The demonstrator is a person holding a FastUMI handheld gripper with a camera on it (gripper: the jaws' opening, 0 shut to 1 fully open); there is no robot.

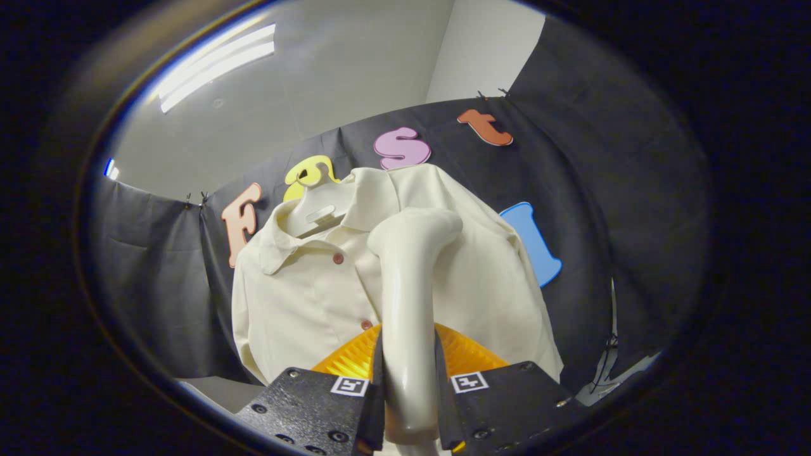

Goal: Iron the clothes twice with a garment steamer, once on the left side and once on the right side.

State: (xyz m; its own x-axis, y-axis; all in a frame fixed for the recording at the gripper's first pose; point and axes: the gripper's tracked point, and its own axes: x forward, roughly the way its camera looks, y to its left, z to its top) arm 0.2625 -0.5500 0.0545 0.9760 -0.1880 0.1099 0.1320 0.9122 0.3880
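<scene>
Between the fingers of the gripper (408, 405), pinched from both sides, stands the cream garment steamer (408, 304), its head near the shirt (304, 297) hanging beyond, right of the buttons. This looks like the right-side pass; next, a steady stroke along the fabric.

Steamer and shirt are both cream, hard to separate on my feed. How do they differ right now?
The garment steamer is glossy, smooth and rigid, and the shirt is matte cloth with red-brown buttons. The steamer is clamped between the gripper fingers, while the shirt hangs on a hanger beyond them. The steamer stands in front, its head held up against the shirt's upper front. Both are cream-coloured.
</scene>
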